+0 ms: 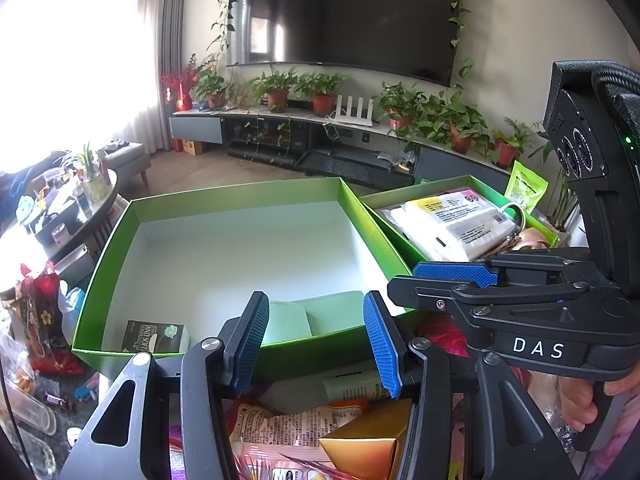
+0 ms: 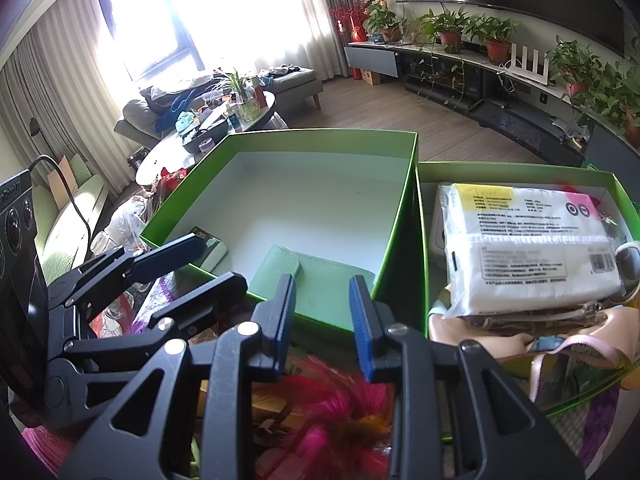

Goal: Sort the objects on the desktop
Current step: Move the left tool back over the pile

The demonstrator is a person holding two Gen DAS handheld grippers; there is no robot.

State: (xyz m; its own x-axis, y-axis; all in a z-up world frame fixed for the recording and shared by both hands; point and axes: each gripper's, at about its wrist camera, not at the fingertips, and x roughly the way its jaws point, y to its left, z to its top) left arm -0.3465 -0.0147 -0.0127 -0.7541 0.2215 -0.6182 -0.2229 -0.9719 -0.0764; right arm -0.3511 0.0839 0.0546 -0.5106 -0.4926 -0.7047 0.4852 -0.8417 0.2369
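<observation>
Two green boxes side by side on a cluttered surface. Larger green box (image 2: 404, 184) on the left, mostly bare white floor inside, holding a pale green wallet (image 2: 304, 276) near its front wall and a small dark tissue pack (image 1: 156, 336) in the front left corner. Smaller green box (image 2: 520, 170) on the right, touching the larger one, piled with a white tissue pack (image 2: 528, 248) lying tilted on top of a pink bag (image 2: 568, 344).

Left hand-held gripper (image 1: 316, 344) poised over the front wall of the larger box, blue pads parted to a middling gap, nothing between them, the wallet showing beyond the gap. Right hand-held gripper (image 2: 322, 320) likewise above the front edge of the larger box, jaws apart by a narrow gap, nothing clamped, pads clear of the wallet. Seen also from the left wrist view, reaching in from the right with fingers (image 1: 576, 408) of a hand wrapped around its grip.

Below both grippers, in front of the boxes: snack packets (image 1: 288, 420), a gold box (image 1: 368, 444) and a magenta feathery item (image 2: 340, 408). Red snack bag (image 1: 44, 320) left of the larger box.
</observation>
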